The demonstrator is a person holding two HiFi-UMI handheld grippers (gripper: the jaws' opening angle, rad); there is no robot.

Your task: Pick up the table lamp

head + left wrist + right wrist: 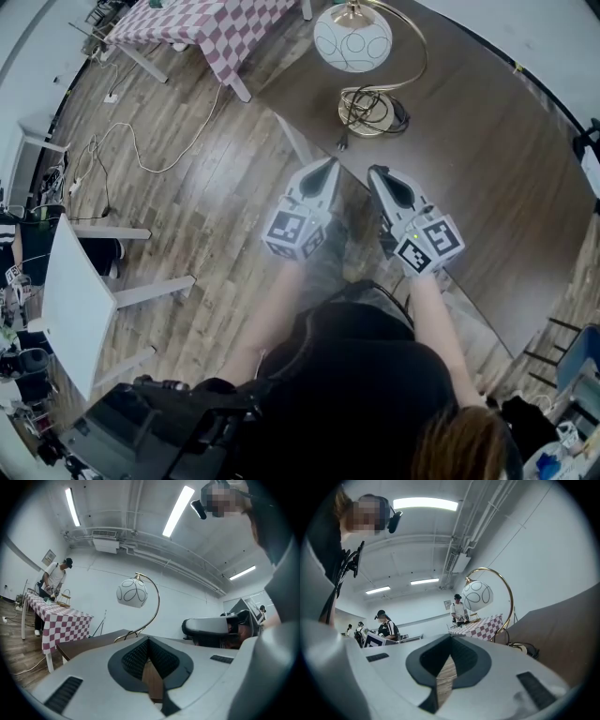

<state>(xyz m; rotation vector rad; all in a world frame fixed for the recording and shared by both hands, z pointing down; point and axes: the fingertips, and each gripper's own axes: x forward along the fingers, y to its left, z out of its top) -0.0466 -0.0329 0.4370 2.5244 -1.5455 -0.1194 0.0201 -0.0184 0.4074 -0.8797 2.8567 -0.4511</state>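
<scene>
The table lamp stands on the dark brown table [487,159], ahead of both grippers. It has a white globe shade [352,37] with looping lines, a gold arched arm [420,56] and a round base [370,111] wrapped in coiled black cord. My left gripper [328,165] and right gripper [377,173] point level toward the base, side by side and short of it. Both are shut with nothing between the jaws. In the left gripper view the shade [131,593] hangs ahead and the right gripper [211,626] shows at the right. In the right gripper view the shade [477,596] and base [519,647] lie ahead to the right.
A table with a red-and-white checkered cloth [216,23] stands at the back left. A white table [80,300] is at the left, with white cables [122,141] on the wooden floor. People stand in the background [54,581] [459,609]. The brown table's corner [281,117] is near the left gripper.
</scene>
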